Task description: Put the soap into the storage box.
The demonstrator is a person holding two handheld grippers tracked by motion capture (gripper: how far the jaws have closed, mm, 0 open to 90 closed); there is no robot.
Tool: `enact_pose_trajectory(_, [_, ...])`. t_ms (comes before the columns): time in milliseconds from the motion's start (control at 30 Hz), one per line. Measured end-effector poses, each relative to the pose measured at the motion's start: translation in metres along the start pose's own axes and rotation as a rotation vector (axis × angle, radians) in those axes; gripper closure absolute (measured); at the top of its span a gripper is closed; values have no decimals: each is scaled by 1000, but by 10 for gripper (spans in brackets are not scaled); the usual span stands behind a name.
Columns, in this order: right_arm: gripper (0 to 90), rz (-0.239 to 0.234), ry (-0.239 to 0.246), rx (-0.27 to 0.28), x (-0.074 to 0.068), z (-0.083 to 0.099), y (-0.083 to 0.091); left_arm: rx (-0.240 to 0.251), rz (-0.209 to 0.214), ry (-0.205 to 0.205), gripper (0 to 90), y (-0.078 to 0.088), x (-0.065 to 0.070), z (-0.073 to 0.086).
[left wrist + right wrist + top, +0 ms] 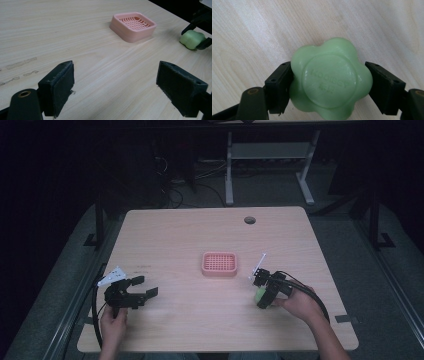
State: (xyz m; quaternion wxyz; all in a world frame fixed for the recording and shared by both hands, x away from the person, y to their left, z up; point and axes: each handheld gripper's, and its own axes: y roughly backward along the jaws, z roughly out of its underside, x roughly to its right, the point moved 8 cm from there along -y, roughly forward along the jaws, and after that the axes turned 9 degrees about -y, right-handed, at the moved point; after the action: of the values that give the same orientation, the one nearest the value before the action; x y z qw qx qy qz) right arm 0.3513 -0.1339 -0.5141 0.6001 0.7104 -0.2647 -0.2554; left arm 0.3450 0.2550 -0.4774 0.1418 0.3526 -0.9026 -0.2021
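Half done, by my guess: your right gripper (pixel 329 86) is clamped on the green soap (pixel 329 80) at lower right — the pink soap dish (pixel 219 264) mid-frame sits empty, and your left gripper (pixel 136 291) gapes, holding nothing.

The table (pixel 170 235) has a light wooden top with rounded corners, and the grain runs along its length. Near the far edge there is a round cable hole (pixel 250 220) with a dark cover. Some faint grey marks (pixel 21 63) are on the wood at the left side. The room around the table is dark; the light falls mostly on the table top. The floor (pixel 345 245) is grey and looks like carpet. Behind the table stands a white metal frame (pixel 229 175) with two legs, probably of another desk. Black cables (pixel 172 195) lie on the floor near it. Dark metal rails (pixel 70 310) run along both sides of the table.
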Motion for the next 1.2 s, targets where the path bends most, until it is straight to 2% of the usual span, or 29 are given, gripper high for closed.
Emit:
enact_pose_trajectory(233, [257,-13,3,14,-1,-2,3,-2,-1,0,146,0,0,0])
enact_pose_trajectory(367, [258,-8,11,2,-1,-3,5,-1,0,-1,146,0,0,0])
enact_pose_trajectory(1200, [258,10,45,50,3,-27,35,6,0,4,146,0,-1,0])
